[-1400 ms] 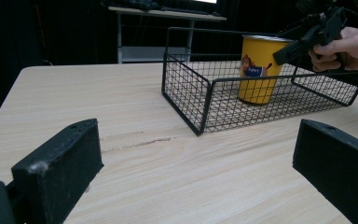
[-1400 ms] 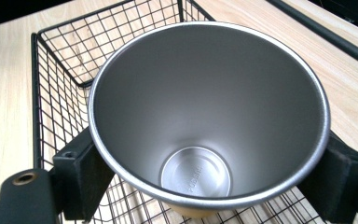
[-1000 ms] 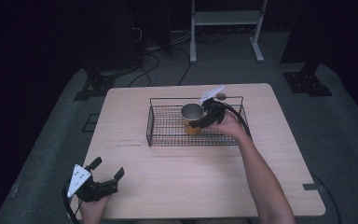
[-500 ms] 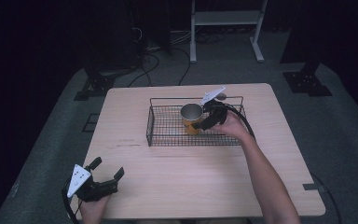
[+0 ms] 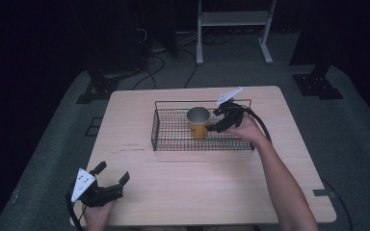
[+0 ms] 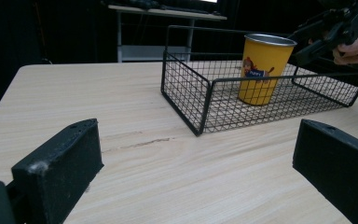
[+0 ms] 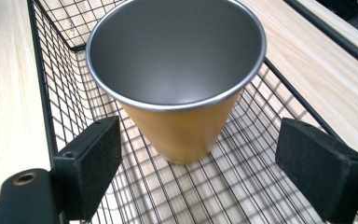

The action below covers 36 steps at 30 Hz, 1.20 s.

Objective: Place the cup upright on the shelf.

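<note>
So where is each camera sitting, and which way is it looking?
High view: above the person's side, looking forward and down at the table; both forearms and each tool show.
Left gripper view: rides the left tool, low, facing the wire basket; its open black jaws show.
Right gripper view: rides the right tool, looking down into the yellow cup; its open jaws flank the cup.
All share cup and basket.

Basket (image 5: 173, 144) walls ring the cup (image 5: 198, 123); room above lies open.
</note>
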{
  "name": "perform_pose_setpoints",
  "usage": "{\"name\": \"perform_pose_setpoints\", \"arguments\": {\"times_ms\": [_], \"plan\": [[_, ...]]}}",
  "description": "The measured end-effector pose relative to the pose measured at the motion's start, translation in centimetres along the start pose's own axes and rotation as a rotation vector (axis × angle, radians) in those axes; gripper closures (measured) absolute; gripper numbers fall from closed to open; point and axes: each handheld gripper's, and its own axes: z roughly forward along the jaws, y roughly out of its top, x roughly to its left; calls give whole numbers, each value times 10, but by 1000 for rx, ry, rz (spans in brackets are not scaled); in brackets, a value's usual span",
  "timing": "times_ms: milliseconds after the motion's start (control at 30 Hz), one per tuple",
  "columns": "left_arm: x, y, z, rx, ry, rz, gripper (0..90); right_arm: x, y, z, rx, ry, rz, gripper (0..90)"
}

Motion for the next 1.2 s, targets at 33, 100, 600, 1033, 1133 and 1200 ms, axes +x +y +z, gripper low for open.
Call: {"name": "perform_pose_setpoints", "arguments": {"times_ms": [33,100,600,1033,1133,1200], "plan": [[-1,0,0,1,-1,4,1,-1,0,-3,-3,-2,-2,137],[-1,0,-1,0,2,5,1,-1,-2,-8,-10,-5,5,138],[-1,0,-3,-3,-5,10,1,-3,-19,-36,-38,-16,41,142],[-1,-1,-5,-1,0,15,1,-2,-32,-58,-99,-32,58,142],[-2,-1,-4,1,0,14,1,-2,-33,-61,-100,-27,62,143],[-2,-1,-4,2,-1,14,1,-1,-34,-64,-103,-30,62,142]]}}
